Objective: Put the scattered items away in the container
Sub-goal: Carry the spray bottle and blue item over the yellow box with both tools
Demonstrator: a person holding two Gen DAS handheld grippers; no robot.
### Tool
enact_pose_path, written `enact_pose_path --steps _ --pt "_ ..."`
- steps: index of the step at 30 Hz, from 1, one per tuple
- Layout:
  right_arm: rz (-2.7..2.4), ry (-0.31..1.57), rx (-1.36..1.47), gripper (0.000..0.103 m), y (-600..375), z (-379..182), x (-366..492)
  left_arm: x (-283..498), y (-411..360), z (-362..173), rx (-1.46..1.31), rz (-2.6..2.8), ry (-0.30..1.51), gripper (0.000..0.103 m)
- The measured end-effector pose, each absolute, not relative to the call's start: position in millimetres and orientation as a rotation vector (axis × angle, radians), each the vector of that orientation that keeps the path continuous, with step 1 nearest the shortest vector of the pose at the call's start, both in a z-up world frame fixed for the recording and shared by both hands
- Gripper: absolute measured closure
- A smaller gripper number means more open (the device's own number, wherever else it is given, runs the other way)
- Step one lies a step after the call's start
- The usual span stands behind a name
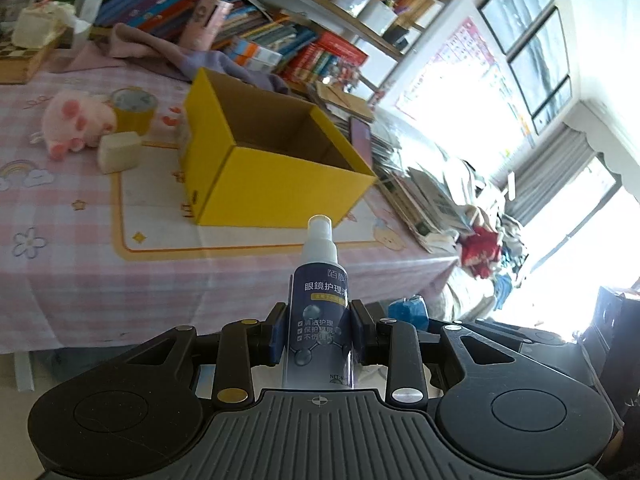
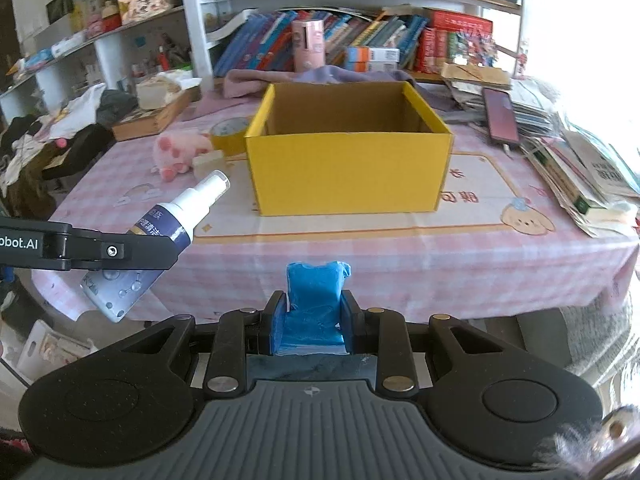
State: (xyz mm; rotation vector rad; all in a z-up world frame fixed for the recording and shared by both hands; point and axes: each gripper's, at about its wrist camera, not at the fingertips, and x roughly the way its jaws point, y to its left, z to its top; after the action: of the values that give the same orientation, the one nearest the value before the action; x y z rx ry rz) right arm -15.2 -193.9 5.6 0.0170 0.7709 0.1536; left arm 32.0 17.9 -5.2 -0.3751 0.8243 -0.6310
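Observation:
My left gripper is shut on a dark blue spray bottle with a white nozzle, held in the air before the table's front edge. That bottle also shows in the right wrist view, at the left, clamped in a black finger. My right gripper is shut on a blue packet. An open yellow cardboard box stands on the pink checked tablecloth, beyond both grippers; what I see of its inside looks bare. A pink plush toy, a tape roll and a cream block lie left of the box.
Stacked papers and booklets and a dark phone crowd the table's right side. A wooden tray and a purple cloth sit behind the box. Bookshelves rise at the back.

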Motion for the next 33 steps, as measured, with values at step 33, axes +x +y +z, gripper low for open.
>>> enact_pose_path --steps 33 --pt "0.138 0.648 0.017 0.077 -242 39 117 153 -38 27 -0.295 -0.718 0.737 0.072"
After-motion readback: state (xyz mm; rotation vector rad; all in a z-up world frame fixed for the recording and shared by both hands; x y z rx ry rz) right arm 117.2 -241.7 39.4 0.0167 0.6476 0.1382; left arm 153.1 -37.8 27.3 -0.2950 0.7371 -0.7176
